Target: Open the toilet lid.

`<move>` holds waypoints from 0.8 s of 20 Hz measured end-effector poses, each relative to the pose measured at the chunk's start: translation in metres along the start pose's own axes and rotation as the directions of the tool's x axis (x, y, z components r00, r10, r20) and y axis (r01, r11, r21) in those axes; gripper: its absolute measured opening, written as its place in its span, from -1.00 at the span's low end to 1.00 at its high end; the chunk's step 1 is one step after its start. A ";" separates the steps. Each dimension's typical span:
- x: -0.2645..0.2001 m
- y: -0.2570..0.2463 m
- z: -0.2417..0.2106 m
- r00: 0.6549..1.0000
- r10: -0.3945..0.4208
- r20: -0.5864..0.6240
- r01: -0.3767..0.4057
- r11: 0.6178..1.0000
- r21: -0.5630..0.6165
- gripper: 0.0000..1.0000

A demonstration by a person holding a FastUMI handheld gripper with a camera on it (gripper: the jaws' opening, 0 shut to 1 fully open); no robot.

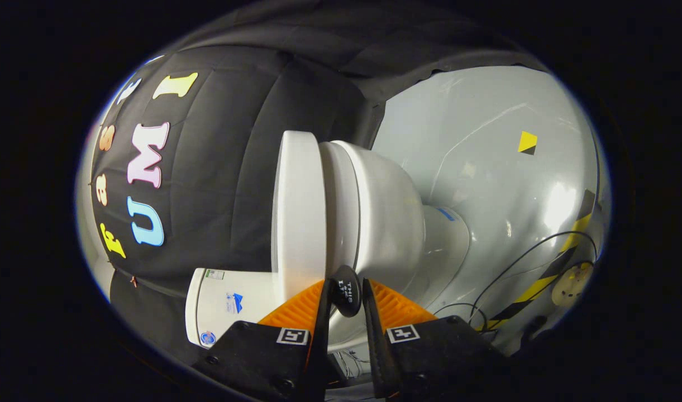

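Note:
The view is rolled on its side, so the white toilet lies sideways ahead of the fingers. Its lid is a flat white slab resting against the seat, with the bowl on the seat's other side. A small black lift tab sticks out from the edge where lid and seat meet. My gripper is shut on this tab, one finger pressing each side. The tab's root is hidden behind the fingers.
The toilet tank stands just beyond the left finger. The glossy grey floor carries a yellow-and-black square marker, striped tape, black cables and a round pale disc.

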State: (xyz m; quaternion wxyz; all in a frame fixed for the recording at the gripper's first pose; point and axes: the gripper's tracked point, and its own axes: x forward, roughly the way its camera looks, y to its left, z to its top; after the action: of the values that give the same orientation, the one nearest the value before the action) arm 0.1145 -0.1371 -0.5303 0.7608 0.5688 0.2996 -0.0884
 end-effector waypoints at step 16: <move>-0.004 0.033 0.001 0.998 -0.042 0.050 0.053 0.968 -0.247 -0.90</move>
State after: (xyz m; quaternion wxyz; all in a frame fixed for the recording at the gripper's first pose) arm 0.1273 -0.1280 -0.5007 0.8300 0.4599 0.3049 -0.0811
